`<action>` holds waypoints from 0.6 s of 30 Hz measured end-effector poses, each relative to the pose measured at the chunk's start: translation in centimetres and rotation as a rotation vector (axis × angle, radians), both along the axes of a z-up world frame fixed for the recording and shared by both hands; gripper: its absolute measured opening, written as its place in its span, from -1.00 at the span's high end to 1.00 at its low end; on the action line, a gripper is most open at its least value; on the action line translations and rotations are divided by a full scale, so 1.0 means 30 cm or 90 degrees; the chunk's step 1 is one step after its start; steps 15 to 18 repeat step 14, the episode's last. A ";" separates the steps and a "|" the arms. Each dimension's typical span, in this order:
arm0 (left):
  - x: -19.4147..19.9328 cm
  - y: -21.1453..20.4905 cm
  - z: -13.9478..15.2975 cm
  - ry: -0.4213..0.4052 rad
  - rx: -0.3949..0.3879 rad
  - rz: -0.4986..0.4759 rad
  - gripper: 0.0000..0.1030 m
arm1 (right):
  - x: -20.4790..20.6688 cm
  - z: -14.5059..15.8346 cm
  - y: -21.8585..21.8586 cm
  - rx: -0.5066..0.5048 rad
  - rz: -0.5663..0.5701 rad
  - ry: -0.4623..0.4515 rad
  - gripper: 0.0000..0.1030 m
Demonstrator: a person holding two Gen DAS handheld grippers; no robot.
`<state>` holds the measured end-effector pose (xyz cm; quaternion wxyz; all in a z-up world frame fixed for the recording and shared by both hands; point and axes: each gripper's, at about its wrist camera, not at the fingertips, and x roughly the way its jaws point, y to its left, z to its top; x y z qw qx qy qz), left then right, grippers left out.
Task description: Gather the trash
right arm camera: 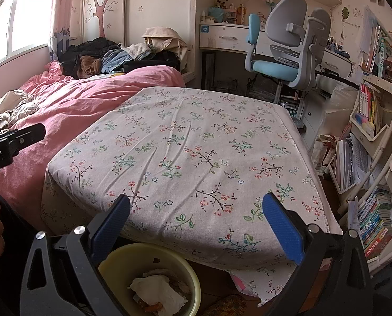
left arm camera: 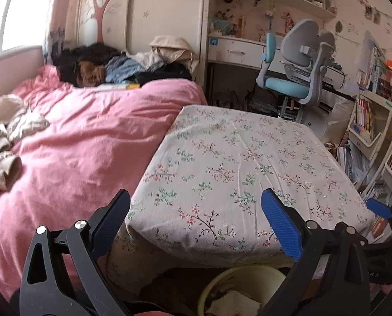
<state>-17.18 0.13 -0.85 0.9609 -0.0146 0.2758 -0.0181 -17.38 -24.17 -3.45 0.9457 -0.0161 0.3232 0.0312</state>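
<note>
Both my hand-held grippers are spread wide and hold nothing. Left hand-held gripper (left arm camera: 196, 221) sits low centre in its view, blue pads apart over the near edge of the floral-cloth desk (left arm camera: 248, 158). Right hand-held gripper (right arm camera: 196, 223) is the same, low centre in its frame, pads apart over the desk (right arm camera: 196, 144) front edge.

Trash: a yellow-green bin (right arm camera: 153, 279) on the floor at the bottom of the right view, just under the desk's front edge, partly behind my left pad. Inside it is crumpled white tissue (right arm camera: 156, 292) plus some orange bits I can't identify. The left view shows the same bin (left arm camera: 238, 284) at bottom centre, tissue (left arm camera: 235, 305) inside.

The desk top shows only cloth with wrinkles.

Pink duvet (left arm camera: 77, 137) on the bed fills the left of the frame, touching the desk's left side. Pile of clothes (left arm camera: 122, 65) at upper left by the wall. Blue-grey chair (right arm camera: 288, 52) upper right, behind the desk. Bookshelf (right arm camera: 375, 158) along the right edge. The left hand-held gripper's black body pokes in at the left edge of the right view.
</note>
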 end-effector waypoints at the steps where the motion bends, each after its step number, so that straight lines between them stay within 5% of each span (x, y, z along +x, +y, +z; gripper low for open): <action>1: -0.002 -0.005 0.002 -0.004 0.007 0.000 -0.87 | 0.000 0.000 0.000 0.000 0.000 0.000 -0.88; 10: 0.037 0.004 -0.027 0.059 0.018 0.004 -0.87 | 0.003 0.000 0.000 -0.001 0.001 0.000 -0.88; 18: 0.036 0.001 -0.031 0.058 0.026 0.002 -0.87 | 0.003 0.000 0.000 0.000 0.000 0.000 -0.88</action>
